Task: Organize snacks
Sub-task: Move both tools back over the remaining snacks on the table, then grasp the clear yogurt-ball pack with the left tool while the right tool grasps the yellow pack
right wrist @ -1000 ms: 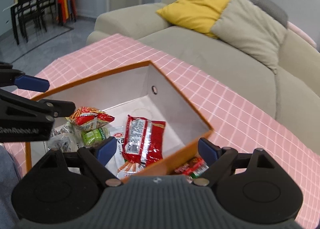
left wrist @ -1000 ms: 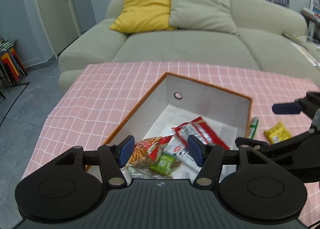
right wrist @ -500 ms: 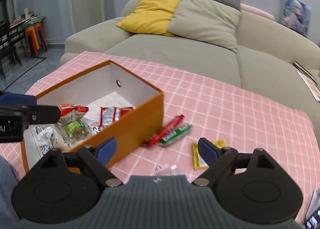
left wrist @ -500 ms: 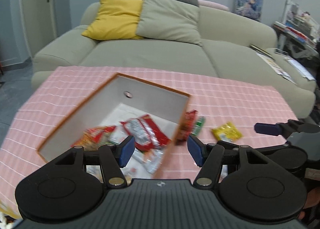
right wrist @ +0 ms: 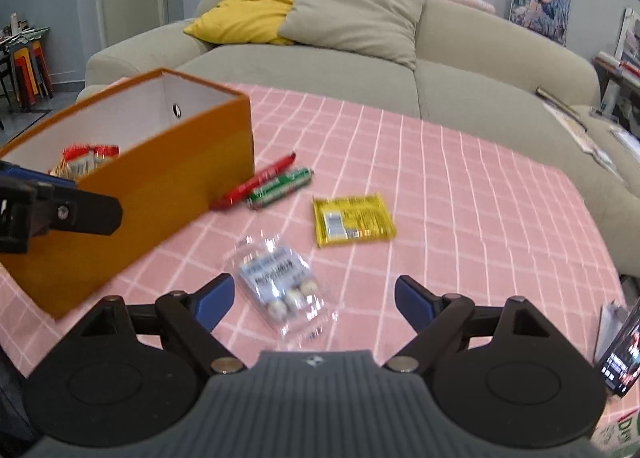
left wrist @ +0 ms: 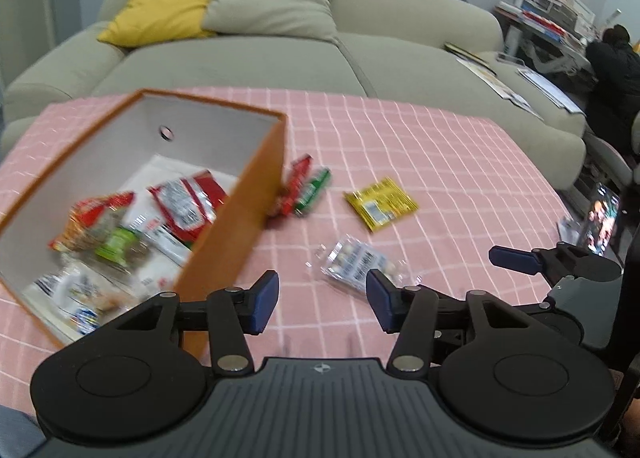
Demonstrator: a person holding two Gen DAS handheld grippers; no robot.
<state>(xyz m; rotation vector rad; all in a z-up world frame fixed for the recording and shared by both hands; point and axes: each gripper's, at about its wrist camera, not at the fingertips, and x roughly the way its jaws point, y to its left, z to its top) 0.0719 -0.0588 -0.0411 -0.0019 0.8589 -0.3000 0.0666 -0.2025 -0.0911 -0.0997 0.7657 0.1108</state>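
On the pink checked cloth, both views have swung away from the orange box (right wrist: 168,174) within the last second. The right gripper (right wrist: 314,298), jaws wide and empty, now faces the clear snack packet (right wrist: 280,278); the left gripper (left wrist: 322,300) also gapes empty. Four snacks remain outside, so collecting probably resumes with this packet.

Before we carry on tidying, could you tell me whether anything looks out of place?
Four snacks lie loose on the pink tablecloth outside the orange box: a red stick, a green stick, a yellow packet and a clear bag of round sweets.
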